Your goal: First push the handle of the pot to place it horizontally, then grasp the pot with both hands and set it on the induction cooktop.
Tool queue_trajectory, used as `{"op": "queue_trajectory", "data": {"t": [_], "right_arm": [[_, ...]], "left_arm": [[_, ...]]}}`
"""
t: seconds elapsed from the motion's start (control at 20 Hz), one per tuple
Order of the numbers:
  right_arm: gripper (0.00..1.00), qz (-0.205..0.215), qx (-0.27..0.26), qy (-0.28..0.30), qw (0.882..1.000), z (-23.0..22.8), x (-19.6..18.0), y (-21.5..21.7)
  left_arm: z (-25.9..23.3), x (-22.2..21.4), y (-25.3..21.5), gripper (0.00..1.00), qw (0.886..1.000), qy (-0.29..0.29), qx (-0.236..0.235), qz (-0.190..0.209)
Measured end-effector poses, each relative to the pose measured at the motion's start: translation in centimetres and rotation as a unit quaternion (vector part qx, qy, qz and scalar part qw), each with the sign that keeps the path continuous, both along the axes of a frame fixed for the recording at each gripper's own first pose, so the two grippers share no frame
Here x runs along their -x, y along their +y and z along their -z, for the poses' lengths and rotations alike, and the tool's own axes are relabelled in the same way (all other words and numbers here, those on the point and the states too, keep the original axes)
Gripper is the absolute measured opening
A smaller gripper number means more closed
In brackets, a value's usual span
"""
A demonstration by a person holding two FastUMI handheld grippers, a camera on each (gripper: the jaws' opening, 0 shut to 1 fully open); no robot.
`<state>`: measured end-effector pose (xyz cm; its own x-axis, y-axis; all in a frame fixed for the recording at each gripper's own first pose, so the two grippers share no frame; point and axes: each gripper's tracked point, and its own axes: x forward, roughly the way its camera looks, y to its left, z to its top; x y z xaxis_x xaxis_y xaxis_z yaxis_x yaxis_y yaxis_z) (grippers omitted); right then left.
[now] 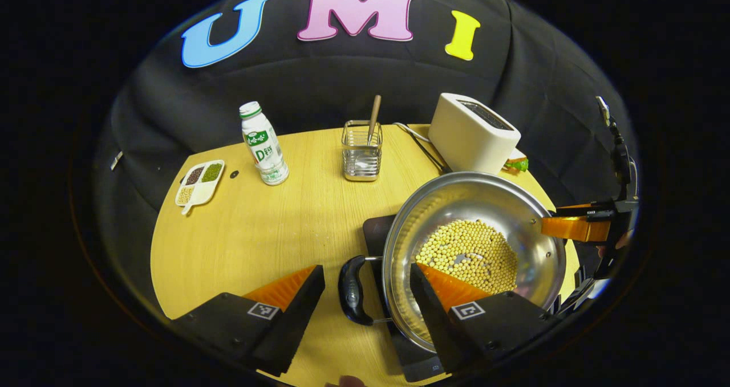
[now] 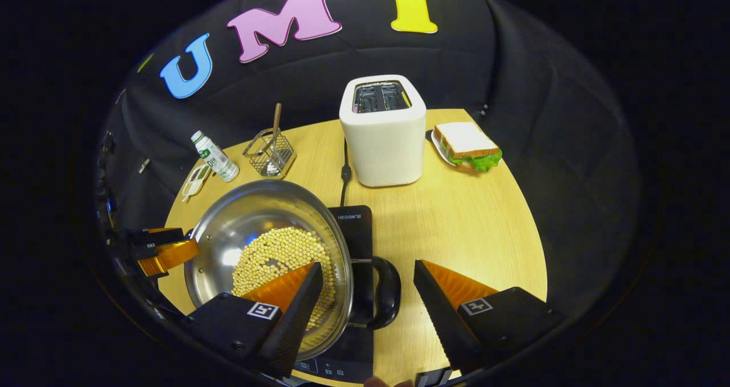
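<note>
Pot (image 1: pixel 473 256) with beans on induction cooktop (image 2: pixel 356 227), lower centre both views. Left gripper (image 1: pixel 368 287) spread, straddling pot's handle (image 1: pixel 352 290), not pinching. Right gripper (image 2: pixel 368 287) likewise spread around opposite handle (image 2: pixel 383 293).

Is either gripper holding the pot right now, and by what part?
Neither. Both grippers, left and right, are open, each straddling a handle of the pot without pressing it.

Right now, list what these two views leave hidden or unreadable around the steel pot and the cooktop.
- Black induction cooktop: in the right gripper view the round steel pot of yellow beans covers most of it, so whether the base sits flat is unclear.
- Cooktop controls: cut off by the right claw at the bottom edge.
- Left claw: it straddles the pot's black loop handle; contact is unclear.
- White divided dish: contents too small to identify.
</note>
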<state>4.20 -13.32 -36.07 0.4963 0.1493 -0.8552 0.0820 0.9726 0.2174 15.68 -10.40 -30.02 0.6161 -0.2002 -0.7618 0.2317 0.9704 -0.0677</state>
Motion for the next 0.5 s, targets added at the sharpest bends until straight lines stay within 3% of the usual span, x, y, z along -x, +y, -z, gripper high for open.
{"op": "queue_trajectory", "data": {"t": [0.25,0.5], "right_arm": [[0.99,0.009,0.018,-0.087,0.996,-5.3,-1.2,-0.2],[0.99,0.007,0.050,-0.196,0.979,-13.2,-2.1,-0.5]], "left_arm": [[-4.2,1.0,0.1,0.93,0.999,-0.053,0.001,-0.008],[-9.6,2.3,-0.1,0.93,0.992,-0.123,0.018,-0.033]]}}
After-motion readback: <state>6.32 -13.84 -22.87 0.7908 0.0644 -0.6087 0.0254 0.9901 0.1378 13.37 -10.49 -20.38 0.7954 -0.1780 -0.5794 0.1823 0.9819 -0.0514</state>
